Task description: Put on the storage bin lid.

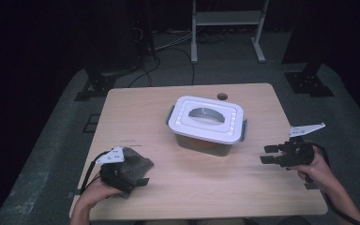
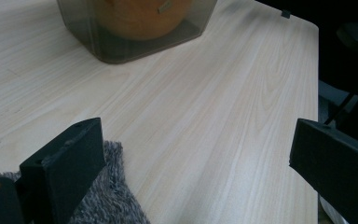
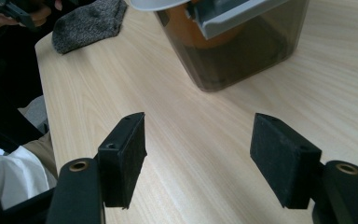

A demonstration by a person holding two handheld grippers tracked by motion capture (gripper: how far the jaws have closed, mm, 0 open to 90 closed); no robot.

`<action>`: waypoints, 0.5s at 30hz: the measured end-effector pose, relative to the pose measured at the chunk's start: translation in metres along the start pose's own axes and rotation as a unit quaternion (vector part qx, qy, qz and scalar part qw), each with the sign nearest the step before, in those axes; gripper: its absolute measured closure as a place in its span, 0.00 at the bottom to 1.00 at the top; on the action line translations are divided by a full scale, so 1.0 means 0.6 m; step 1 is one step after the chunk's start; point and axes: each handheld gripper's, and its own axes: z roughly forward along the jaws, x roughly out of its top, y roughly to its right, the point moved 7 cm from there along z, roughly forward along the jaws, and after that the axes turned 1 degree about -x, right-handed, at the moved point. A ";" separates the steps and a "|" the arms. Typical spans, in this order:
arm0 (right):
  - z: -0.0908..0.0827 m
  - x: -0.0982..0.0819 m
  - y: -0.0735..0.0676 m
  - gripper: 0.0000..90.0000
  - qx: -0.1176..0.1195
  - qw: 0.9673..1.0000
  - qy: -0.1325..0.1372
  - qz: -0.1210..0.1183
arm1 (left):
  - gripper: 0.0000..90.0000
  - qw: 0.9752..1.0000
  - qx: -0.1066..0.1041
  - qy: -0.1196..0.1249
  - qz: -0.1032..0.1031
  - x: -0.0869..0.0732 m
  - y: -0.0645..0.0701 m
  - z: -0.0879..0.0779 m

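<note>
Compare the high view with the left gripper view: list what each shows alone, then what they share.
High view alone: the container's white lid, its grey side latches, the right tool with jaws apart, and the floor. Left gripper view alone: close up, an orange thing through the container's clear wall. Shared: the container, the grey cloth by the left tool, the wooden table.

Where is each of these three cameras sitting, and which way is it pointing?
High view: above the person's side, looking forward and down on the table; both forearms, left gripper, right gripper.
Left gripper view: rides the left gripper, looking between its open jaws at the container; grey cloth underneath.
Right gripper view: rides the right gripper, looking between its open jaws across the table; the person's other hand at top left.
Shared: all three show the container and the cloth.
</note>
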 end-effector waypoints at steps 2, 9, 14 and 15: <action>0.003 -0.005 -0.002 0.37 0.003 1.000 -0.001 0.000 | 0.03 1.000 0.001 0.001 0.001 0.001 0.000 -0.001; 0.008 -0.026 -0.010 0.36 0.011 1.000 -0.003 0.004 | 0.03 1.000 0.004 0.016 -0.002 0.005 -0.002 -0.006; 0.006 -0.042 -0.013 0.35 0.021 1.000 0.010 0.015 | 0.03 0.999 0.015 0.042 -0.009 0.014 -0.008 -0.016; 0.005 -0.046 -0.012 0.34 0.023 0.999 0.012 0.019 | 0.03 0.999 0.016 0.043 -0.010 0.014 -0.009 -0.017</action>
